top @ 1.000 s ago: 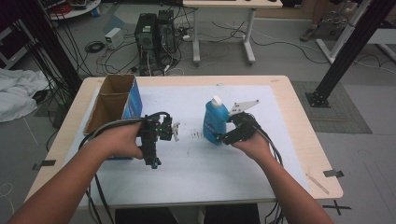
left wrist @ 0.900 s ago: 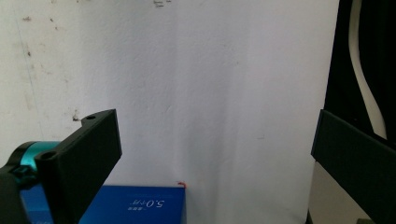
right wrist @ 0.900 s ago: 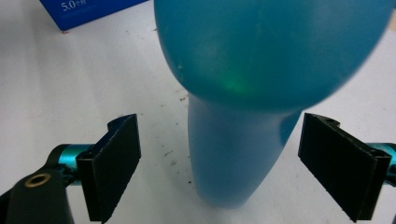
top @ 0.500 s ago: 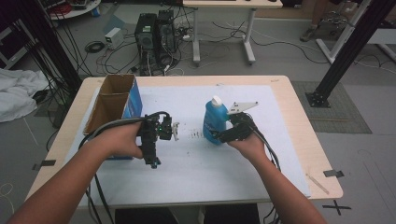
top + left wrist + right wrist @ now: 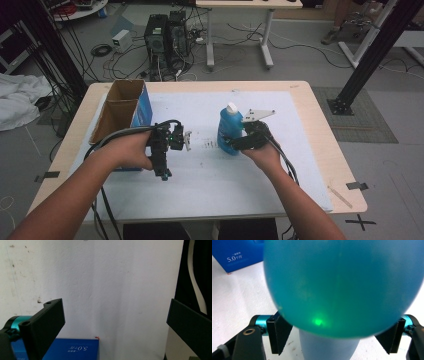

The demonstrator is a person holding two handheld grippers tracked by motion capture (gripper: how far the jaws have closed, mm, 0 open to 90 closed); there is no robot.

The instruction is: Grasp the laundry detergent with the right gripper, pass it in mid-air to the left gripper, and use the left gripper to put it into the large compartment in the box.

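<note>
Bottle (image 5: 228, 129) of blue liquid stands upright on the white sheet covering the table (image 5: 320, 150), a little right of centre, white cap on. The right gripper (image 5: 234, 145) has just been closing around its lower body; from the right gripper view the bottle (image 5: 342, 285) sits between the jaws, both pads at its sides, so I judge the grasp made or all but made. The bottle has not left the table. The left gripper (image 5: 186, 141) hangs over bare sheet, jaws wide and holding nothing, beside the open cardboard box (image 5: 122, 107) with its blue side. Lifting and carrying the bottle, perhaps to that box, is all ahead.
</note>
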